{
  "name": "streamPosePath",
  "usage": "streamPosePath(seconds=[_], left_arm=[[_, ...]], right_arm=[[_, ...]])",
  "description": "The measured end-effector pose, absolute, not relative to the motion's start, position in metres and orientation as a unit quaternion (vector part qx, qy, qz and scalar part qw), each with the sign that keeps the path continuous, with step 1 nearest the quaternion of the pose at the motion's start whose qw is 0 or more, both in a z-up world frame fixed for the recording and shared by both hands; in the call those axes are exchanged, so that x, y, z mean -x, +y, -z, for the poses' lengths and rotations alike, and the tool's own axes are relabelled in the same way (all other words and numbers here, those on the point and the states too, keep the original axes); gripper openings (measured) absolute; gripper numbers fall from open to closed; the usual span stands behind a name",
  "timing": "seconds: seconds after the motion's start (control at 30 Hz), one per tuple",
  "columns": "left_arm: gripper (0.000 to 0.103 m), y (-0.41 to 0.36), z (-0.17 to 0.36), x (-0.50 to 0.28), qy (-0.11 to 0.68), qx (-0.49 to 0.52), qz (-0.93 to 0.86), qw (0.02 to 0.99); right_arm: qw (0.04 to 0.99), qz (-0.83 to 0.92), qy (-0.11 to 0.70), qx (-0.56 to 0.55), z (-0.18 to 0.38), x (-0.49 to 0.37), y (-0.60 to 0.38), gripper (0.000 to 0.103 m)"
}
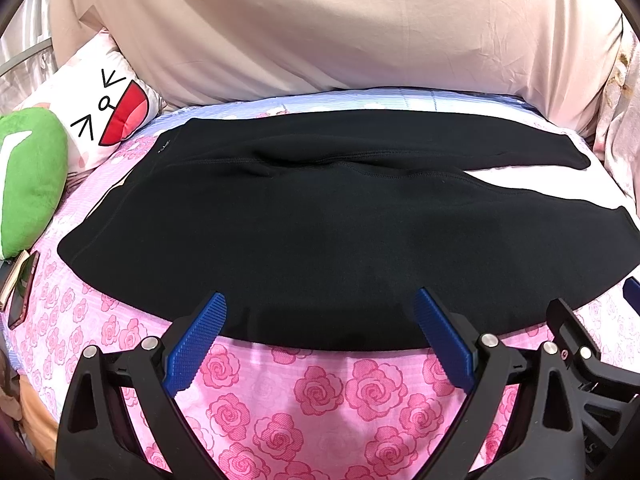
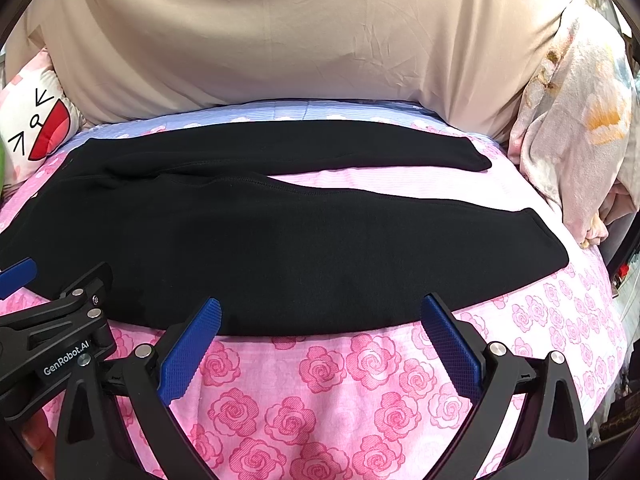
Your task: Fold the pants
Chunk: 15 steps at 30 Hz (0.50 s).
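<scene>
One black pants (image 1: 320, 232), two claws (left (image 1: 320, 308), right (image 2: 322, 312)), two cushions (image 1: 100, 116), one phone (image 1: 22, 292).

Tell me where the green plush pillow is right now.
The green plush pillow lies at the left wrist view's far left edge, beside the cartoon-face pillow, left of the black pants.

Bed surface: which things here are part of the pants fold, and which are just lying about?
Part of the job:
- black pants, spread flat on the rose-print sheet
- left gripper, open at the near edge
- right gripper, open, beside it

Lying about:
- cartoon-face pillow
- green plush
- phone
- beige blanket
- floral cloth
</scene>
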<state>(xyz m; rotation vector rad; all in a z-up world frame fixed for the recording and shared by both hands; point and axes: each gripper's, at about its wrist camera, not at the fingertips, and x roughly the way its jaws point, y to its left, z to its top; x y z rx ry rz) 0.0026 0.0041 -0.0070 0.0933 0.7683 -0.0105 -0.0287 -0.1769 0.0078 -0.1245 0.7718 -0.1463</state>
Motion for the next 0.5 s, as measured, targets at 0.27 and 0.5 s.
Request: streamPosePath(seconds=[0.27, 0.5], left_arm=[[0.093, 0.001, 0.009, -0.008, 0.379, -0.048, 0.005, 0.924], [0.093, -0.005, 0.012, -0.017, 0.388, -0.05, 0.005, 0.92]], right_arm=[[0.92, 0.072, 0.38, 0.059, -0.005, 0.024, -0.178, 0.098], [0.917, 0.072, 0.389, 0.056, 0.0, 0.015, -0.182, 0.098]])
